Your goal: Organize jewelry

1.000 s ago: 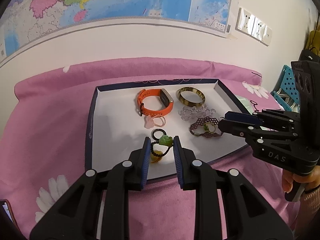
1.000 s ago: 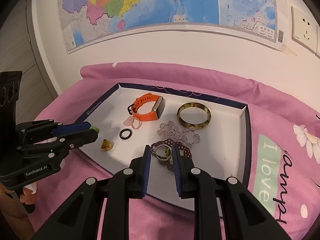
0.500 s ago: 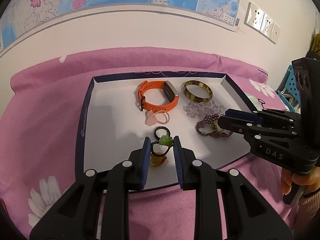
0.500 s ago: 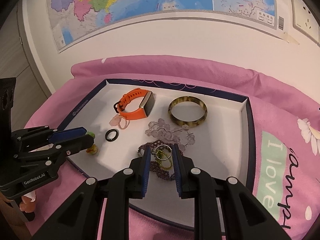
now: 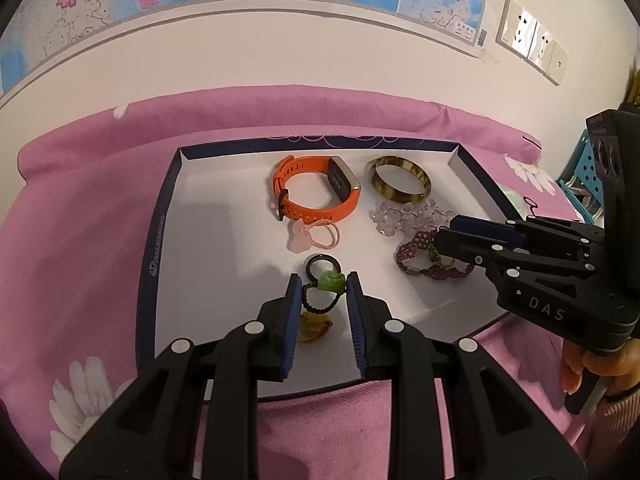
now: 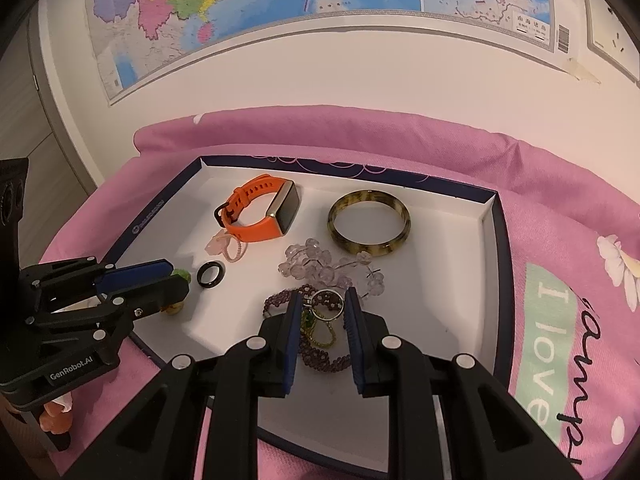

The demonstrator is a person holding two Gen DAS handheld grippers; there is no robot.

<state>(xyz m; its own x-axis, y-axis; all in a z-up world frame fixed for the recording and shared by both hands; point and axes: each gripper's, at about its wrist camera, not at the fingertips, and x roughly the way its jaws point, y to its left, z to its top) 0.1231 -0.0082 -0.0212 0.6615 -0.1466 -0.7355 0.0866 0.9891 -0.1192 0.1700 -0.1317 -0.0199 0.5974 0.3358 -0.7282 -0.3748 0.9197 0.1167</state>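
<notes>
We are seeing a white tray [image 5: 224,240] holding an orange watch [image 5: 316,188], a bangle [image 6: 370,222] and beads; left gripper [image 5: 325,292] is pinching a green-charm ring [image 5: 330,280], right gripper [image 6: 320,308] a silver ring [image 6: 328,304].

One tray [image 6: 490,248] – one watch [image 6: 260,216], one bangle [image 6: 370,222], three bracelets [image 6: 328,270], four rings [image 6: 211,274].

My jaw pads [image 5: 291,312] are ribbed blue rubber. The tray [image 5: 208,216] is matt white card, the watch strap [image 5: 308,210] matt orange silicone, the bangle [image 6: 370,222] glossy, the cloth [image 5: 80,200] woven pink.
</notes>
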